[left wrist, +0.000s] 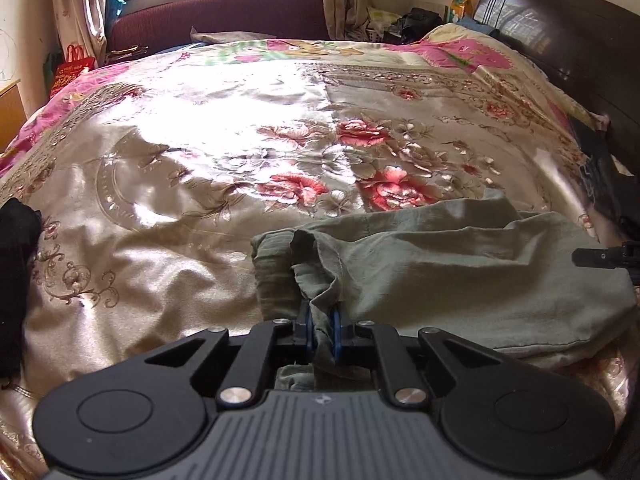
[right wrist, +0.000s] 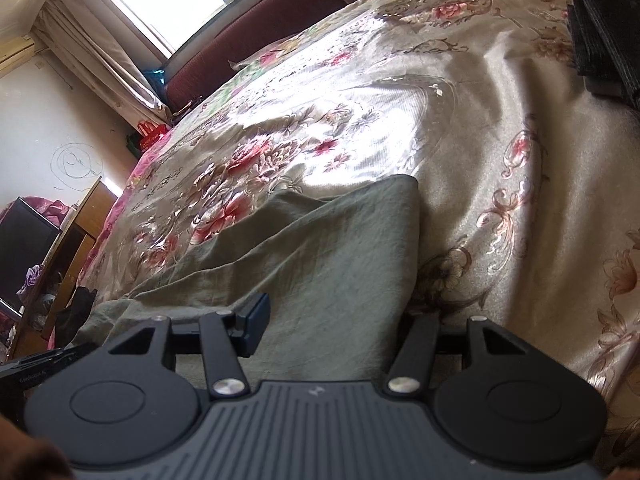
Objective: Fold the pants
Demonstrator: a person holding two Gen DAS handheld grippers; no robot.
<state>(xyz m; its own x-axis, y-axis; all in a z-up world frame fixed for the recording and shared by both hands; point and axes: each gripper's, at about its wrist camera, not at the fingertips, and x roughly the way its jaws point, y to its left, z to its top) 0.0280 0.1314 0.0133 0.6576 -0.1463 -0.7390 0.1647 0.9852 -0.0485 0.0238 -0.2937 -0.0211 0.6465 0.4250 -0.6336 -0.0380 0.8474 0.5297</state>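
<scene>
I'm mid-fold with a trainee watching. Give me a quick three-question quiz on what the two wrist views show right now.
1. True or false: the left claw is clamped on a bunch of the green pants.
2. Multiple choice: the right claw is
A. open, with the pants lying between its fingers
B. shut on the bedspread
C. holding a pillow
3. Fill in: the pants lie on a shiny floral ____.

Key
1. True: the fabric is pinched between the blue pads.
2. A: the fingers stand apart over the flat cloth, not pressing on it.
3. bedspread
</scene>
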